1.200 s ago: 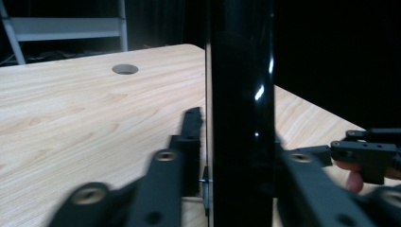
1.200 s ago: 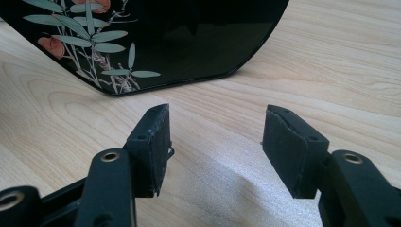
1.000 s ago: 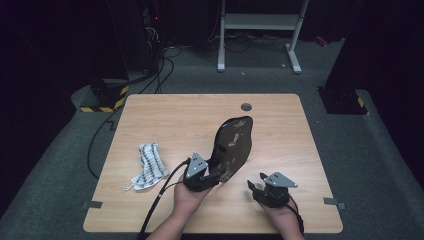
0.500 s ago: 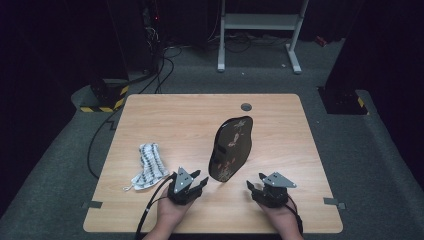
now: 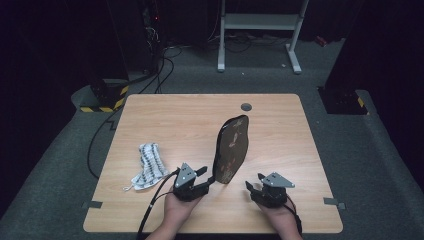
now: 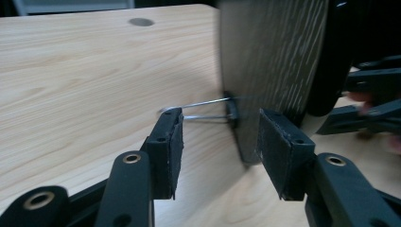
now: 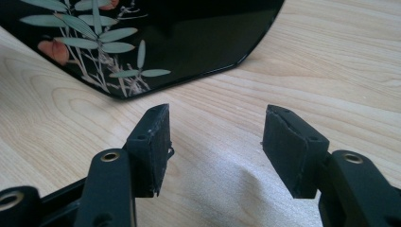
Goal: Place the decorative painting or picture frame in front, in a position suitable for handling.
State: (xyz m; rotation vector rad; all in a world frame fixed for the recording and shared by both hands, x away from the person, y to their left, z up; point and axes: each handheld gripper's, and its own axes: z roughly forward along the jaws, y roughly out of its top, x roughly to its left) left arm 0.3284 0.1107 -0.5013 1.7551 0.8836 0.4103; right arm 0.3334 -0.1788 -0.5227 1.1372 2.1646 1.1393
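The black lacquered plaque (image 5: 231, 150) stands upright on edge near the middle of the wooden table (image 5: 175, 120), propped by its wire stand (image 6: 208, 109) at the back. The left gripper (image 5: 204, 177) sits right behind it, jaws just reopened, gripping nothing, straddling that wire, likely setting the prop. The right gripper (image 5: 254, 189) waits spread and empty beside the painted front.

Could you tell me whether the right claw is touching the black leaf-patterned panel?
Apart. In the right gripper view, bare table shows between the open right claw and the panel's lower edge.
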